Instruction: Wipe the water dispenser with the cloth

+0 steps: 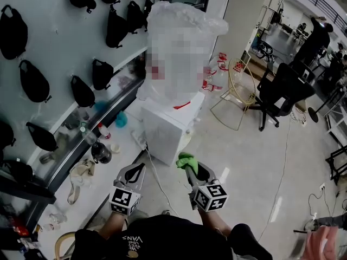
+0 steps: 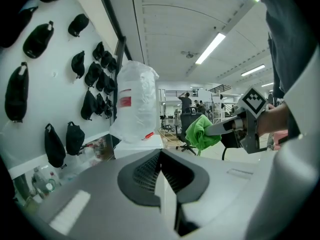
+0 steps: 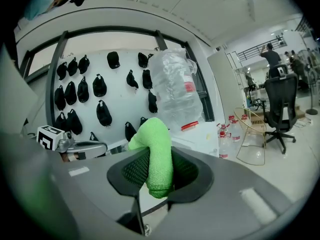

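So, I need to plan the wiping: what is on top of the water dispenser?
A large water bottle wrapped in clear plastic stands on the white water dispenser. The plastic hangs over the join, so the bottle's neck is hidden.

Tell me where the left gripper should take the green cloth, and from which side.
Take the bunched end of the green cloth sticking out beyond the right gripper, whose jaws are shut on it. Come from its left: the left gripper is beside it there, shut and empty, so open it first.
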Action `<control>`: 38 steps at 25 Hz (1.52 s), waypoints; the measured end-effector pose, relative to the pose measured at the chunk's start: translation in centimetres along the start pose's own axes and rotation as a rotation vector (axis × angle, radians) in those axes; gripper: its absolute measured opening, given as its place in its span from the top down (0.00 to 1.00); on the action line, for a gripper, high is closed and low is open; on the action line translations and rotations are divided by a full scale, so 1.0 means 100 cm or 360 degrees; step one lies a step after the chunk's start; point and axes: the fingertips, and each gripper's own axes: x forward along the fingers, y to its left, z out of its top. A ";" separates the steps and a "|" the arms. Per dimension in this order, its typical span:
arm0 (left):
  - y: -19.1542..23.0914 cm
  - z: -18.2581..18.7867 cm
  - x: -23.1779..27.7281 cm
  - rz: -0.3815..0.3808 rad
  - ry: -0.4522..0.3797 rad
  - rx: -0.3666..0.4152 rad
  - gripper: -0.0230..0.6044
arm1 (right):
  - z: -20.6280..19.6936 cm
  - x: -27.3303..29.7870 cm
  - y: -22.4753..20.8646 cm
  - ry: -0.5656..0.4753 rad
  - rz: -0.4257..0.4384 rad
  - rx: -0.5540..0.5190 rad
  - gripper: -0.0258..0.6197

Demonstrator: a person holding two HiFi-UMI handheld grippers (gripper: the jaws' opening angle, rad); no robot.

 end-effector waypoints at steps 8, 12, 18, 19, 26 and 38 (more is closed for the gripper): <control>0.009 0.025 -0.010 0.0067 -0.0099 0.0036 0.96 | 0.014 -0.006 0.000 -0.0046 0.0027 -0.0035 0.79; 0.011 0.028 -0.017 0.0089 -0.0095 0.0042 0.96 | 0.014 -0.006 0.003 -0.0033 0.0040 -0.0053 0.79; 0.011 0.027 -0.021 0.0100 -0.0086 0.0045 0.96 | 0.015 -0.002 0.007 -0.0035 0.0058 -0.0069 0.79; 0.011 0.026 -0.020 0.0101 -0.0088 0.0045 0.96 | 0.015 -0.001 0.007 -0.0035 0.0058 -0.0068 0.79; 0.013 0.026 -0.023 0.0138 -0.0110 0.0027 0.96 | 0.017 0.000 0.007 -0.0043 0.0064 -0.0082 0.79; 0.012 0.019 -0.020 0.0146 -0.0117 -0.0019 0.96 | 0.015 0.005 0.006 -0.0037 0.0078 -0.0096 0.79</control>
